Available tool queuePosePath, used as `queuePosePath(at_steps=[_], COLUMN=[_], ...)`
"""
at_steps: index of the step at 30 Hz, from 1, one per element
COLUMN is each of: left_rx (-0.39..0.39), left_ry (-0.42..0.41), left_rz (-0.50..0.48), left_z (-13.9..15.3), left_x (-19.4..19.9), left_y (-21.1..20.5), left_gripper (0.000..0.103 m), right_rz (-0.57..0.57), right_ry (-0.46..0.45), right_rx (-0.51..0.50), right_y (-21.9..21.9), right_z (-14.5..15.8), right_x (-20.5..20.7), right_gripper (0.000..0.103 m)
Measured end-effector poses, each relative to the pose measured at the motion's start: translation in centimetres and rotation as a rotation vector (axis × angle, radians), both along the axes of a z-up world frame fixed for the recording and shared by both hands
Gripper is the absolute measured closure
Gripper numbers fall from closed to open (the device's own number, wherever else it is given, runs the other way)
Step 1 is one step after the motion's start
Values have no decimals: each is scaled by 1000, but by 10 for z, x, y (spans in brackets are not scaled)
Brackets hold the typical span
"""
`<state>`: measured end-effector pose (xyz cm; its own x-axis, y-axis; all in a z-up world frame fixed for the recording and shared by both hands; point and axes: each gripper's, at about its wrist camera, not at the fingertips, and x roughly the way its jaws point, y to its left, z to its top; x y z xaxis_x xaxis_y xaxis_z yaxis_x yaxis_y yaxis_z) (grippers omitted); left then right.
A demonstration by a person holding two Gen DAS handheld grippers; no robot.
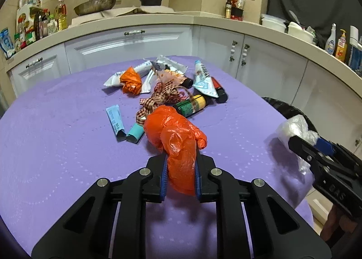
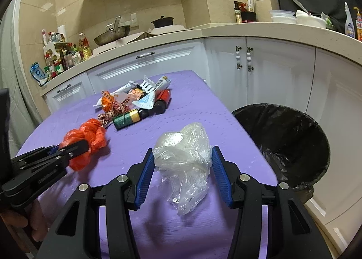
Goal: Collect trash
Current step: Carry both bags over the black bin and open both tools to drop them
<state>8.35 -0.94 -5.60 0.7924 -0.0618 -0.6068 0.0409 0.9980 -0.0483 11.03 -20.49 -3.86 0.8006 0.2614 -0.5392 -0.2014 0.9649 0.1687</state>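
1. Right now the left gripper is clamped on a crumpled orange plastic bag; its blue pads press the bag from both sides, and the bulk of the bag bulges out ahead of the fingertips over the purple tablecloth.
2. The right gripper holds a crumpled clear plastic bag; its jaws stand about half apart, the blue pads touch the bag on either flank, and a loose tail of the bag hangs down between the fingers.
3. From the left wrist view the right gripper sits at the table's right edge with the clear bag in its tip; from the right wrist view the left gripper sits at the left with the orange bag.
4. A bin lined with a black bag stands on the floor just beside the table's right edge; it is close to the right gripper.
5. Further back on the cloth lies the rest of the trash in a loose heap: a second, smaller orange bag; a checked ribbon; a green and yellow tube; several white squeezed tubes; a red and black tube.
6. Nearer, and apart from the heap, lie a pale blue sachet and a teal tube, just beside each other.
7. Behind the table run white cabinets under a beige counter.
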Motion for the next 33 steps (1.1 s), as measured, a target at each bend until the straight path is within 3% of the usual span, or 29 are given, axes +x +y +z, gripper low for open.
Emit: queuePosePath(at_steps=[7,20,30,33], left_rx=[-9,20,86,94], left_ry=[-67,-118,-46,2], left_rz=[-116,-366,-431,-436], left_z=[26,39,13,4], left_x=[1,63,123,137], left_y=[-32,-150,-214,-222], left_gripper=[87,87,86,82], right_rz=[-75,-287,-318,-322], right_ry=[-31,-57,-11,9], right_rx=[-20,-65,-53,-47], right_y=[-31,-124,-154,-158], right_z=[9,11,-14,-24], right_x=[7,52,90,97], right_gripper=[53,53,51,45])
